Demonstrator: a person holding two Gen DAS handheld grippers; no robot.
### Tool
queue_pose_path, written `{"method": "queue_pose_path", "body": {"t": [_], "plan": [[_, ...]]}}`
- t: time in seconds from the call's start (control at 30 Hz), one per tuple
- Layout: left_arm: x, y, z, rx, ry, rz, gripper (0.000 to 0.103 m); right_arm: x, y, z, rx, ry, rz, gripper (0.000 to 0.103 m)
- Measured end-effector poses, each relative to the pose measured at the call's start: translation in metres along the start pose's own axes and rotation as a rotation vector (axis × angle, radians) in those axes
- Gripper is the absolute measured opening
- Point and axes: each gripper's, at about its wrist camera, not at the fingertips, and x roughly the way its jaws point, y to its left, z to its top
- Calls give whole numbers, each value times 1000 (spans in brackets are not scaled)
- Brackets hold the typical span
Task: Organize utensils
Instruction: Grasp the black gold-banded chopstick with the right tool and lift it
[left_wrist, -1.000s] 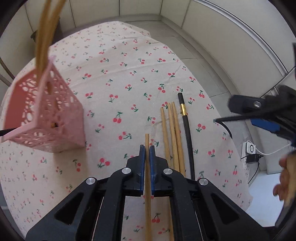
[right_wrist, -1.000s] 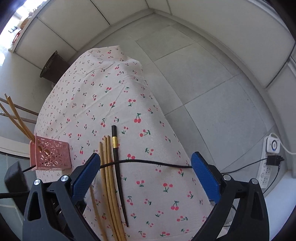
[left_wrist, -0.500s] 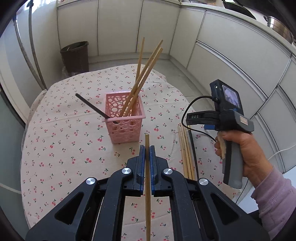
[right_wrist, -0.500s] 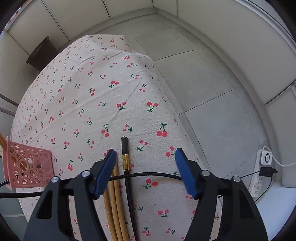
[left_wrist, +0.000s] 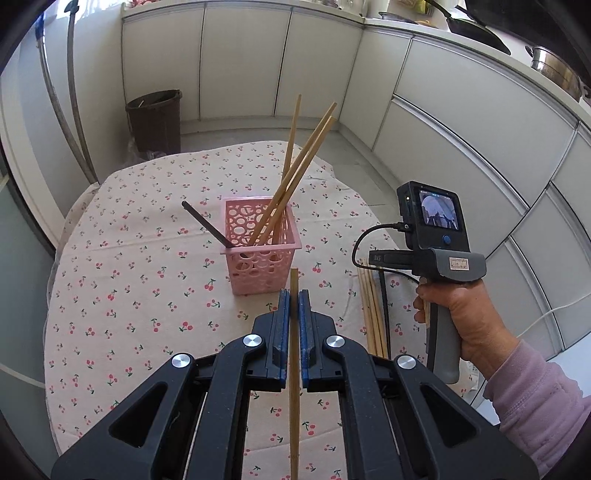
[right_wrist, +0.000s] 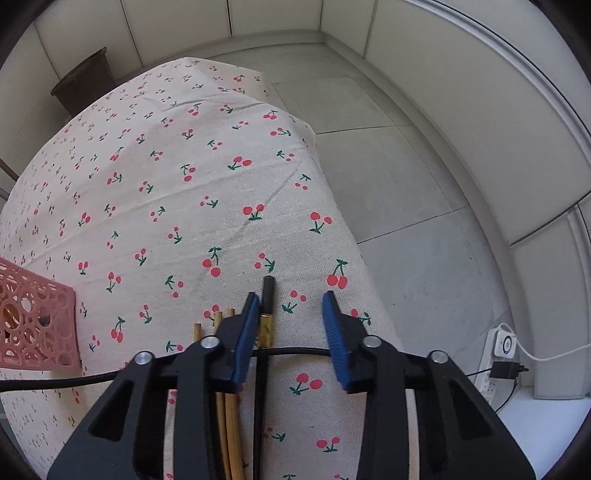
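Bamboo chopstick (left_wrist: 294, 325) is clamped tight in the left gripper (left_wrist: 294, 295), held above the worktop (left_wrist: 122, 295) just short of the pink basket (left_wrist: 260, 258). Basket has 3 bamboo sticks (left_wrist: 295, 173) plus a black one (left_wrist: 207, 225) leaning out. Right gripper (right_wrist: 290, 297) points down near worktop edge, jaws closing w/ the black chopstick (right_wrist: 266, 295) between them, touching the left pad; right pad not on it yet. Loose bamboo sticks (right_wrist: 221, 321) lie just beside.
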Motion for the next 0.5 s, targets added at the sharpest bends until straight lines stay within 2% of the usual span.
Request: {"method": "queue_pose_path", "body": {"t": [0.03, 0.1, 0.33, 0.5], "plan": [[0, 0, 0, 0, 0, 1, 4, 0, 2, 1, -7, -3, 2, 14], [0, 0, 0, 2, -1, 3, 4, 1, 6, 1, -19, -12, 5, 9], [-5, -3, -1, 12, -14, 12, 4, -3, 4, 0, -9, -37, 37, 7], [-8, 0, 1, 3, -28, 18, 4, -33, 5, -8, -35, -95, 83, 7]]}}
